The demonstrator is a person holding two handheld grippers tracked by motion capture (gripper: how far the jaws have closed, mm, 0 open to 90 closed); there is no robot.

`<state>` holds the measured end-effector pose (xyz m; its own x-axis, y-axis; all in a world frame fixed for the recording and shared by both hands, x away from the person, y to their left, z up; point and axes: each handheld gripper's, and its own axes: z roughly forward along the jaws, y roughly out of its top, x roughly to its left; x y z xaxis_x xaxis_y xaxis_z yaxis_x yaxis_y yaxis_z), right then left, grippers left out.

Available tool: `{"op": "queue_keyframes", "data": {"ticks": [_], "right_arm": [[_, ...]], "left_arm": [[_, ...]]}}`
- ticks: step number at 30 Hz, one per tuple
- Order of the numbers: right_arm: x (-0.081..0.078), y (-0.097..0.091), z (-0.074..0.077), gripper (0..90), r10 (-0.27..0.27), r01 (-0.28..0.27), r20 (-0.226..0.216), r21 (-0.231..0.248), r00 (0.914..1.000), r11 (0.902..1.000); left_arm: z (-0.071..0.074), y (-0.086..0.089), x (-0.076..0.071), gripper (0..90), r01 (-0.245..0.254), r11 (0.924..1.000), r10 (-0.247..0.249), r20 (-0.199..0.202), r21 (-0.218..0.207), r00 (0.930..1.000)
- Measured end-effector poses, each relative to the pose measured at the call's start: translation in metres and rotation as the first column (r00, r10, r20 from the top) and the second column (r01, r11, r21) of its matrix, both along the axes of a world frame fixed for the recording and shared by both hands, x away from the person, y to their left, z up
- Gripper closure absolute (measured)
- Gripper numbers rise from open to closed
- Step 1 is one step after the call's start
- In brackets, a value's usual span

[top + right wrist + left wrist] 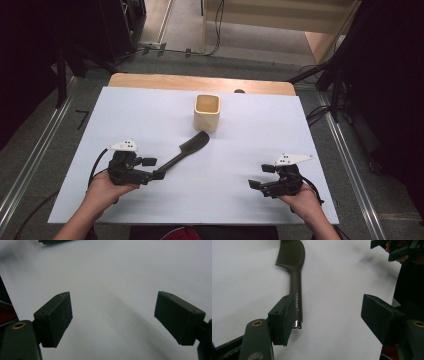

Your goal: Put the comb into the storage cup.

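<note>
Two grippers work over one white table, and everything here is best placed against the cream cup standing toward the far middle of it. A dark comb lies flat on the table just in front of the cup, its toothed head nearest the cup and perhaps touching its base, its handle running away toward the person's left.

At the handle's far end from the cup sits the left gripper, held in the left hand. Its jaws stand wide open; in the left gripper view the comb lies beside one jaw, the metal-capped handle tip just at that jaw's inner face, with nothing pressed between the two. The right gripper rests well to the other side of the cup, nearer the person, its jaws also wide open over bare table.

My reading is that the comb is the thing in hand and the left gripper is either settling to grasp it or has let it lie. To take it well, I would centre the handle between the jaws rather than leaving it against one side, approach low and level so both pads meet the narrow handle squarely, and close a little up from the slippery metal cap. Lifting gently would keep the comb head from nudging the cup.
</note>
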<state>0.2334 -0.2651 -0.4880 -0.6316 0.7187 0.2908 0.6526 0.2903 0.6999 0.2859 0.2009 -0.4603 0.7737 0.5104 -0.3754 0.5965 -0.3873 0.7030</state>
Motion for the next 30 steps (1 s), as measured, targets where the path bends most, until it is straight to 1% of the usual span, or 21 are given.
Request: {"op": "queue_keyframes", "data": {"ticks": [3,6,7,8,10,13,14,18,19,20,21,23,25,26,28,30], "right_arm": [[0.0,0.0,0.0,13.4,-0.002,0.002,0.001,-0.001,1.0,1.0],[0.0,0.0,0.0,13.4,-0.002,0.002,0.004,-0.001,1.0,1.0],[0.0,0.0,0.0,13.4,-0.001,0.001,0.005,0.0,1.0,1.0],[-0.001,0.0,0.0,13.4,-0.002,0.002,0.005,0.0,1.0,1.0],[0.0,0.0,0.0,13.4,-0.001,0.001,0.004,0.0,1.0,1.0],[-0.001,0.0,0.0,13.4,0.002,-0.002,0.003,0.0,1.0,1.0],[-0.001,0.0,0.0,13.4,0.004,-0.004,0.005,-0.002,1.0,1.0],[0.0,0.0,0.0,13.4,0.004,-0.004,0.004,-0.002,1.0,1.0],[0.0,0.0,0.0,13.4,0.0,0.0,0.002,-0.002,1.0,1.0],[0.0,0.0,0.0,13.4,0.0,0.0,0.001,0.0,1.0,1.0],[0.0,0.0,0.0,13.4,0.004,-0.004,0.002,-0.001,1.0,1.0],[0.0,0.0,0.0,13.3,0.006,-0.006,0.003,-0.004,1.0,1.0],[0.0,0.0,0.0,13.4,0.007,-0.007,0.003,-0.006,1.0,1.0],[0.0,0.0,0.0,13.4,0.005,-0.005,0.004,-0.004,1.0,1.0],[0.0,0.0,-0.001,13.4,0.002,-0.002,0.003,-0.005,1.0,1.0],[0.0,0.0,-0.001,13.4,0.0,0.0,0.001,-0.006,1.0,1.0]], "left_arm": [[0.0,0.002,-0.005,29.7,0.002,1.0,-0.002,0.015,0.007,0.9999],[0.0,0.006,-0.01,29.7,-0.006,0.9999,0.006,0.021,0.014,0.9998],[0.0,0.007,-0.012,29.7,-0.016,0.9998,0.015,0.014,0.014,0.9998],[0.0,0.009,-0.012,29.9,-0.017,0.9997,0.017,-0.004,0.02,0.9998],[0.0,0.011,-0.012,29.9,-0.031,0.9994,0.031,-0.029,0.015,0.9991],[0.001,0.012,-0.012,29.9,-0.033,0.9995,0.033,-0.014,-0.002,0.9994],[0.001,0.011,-0.012,29.8,-0.037,0.9993,0.037,-0.014,-0.005,0.9992],[0.0,0.01,-0.01,28.9,-0.032,0.9994,0.032,-0.023,0.01,0.9992],[0.001,0.009,-0.008,27.1,-0.017,0.9998,0.018,-0.021,0.013,0.9996],[0.001,0.009,-0.007,26.7,0.007,0.9998,-0.007,-0.018,0.021,0.9998],[0.002,0.007,-0.006,26.7,0.014,0.9995,-0.014,-0.005,0.027,0.9999],[0.005,0.004,-0.004,25.4,0.005,0.9993,-0.006,0.013,0.037,0.9999],[0.006,0.002,-0.002,25.4,0.011,0.9992,-0.012,0.022,0.039,0.9997],[0.006,0.0,0.0,25.4,0.007,0.9994,-0.008,0.025,0.034,0.9997],[0.007,-0.004,0.004,24.3,0.002,0.9994,-0.002,0.015,0.034,0.9999],[0.008,-0.007,0.006,23.9,-0.009,0.9991,0.008,0.025,0.042,0.9997]]}}
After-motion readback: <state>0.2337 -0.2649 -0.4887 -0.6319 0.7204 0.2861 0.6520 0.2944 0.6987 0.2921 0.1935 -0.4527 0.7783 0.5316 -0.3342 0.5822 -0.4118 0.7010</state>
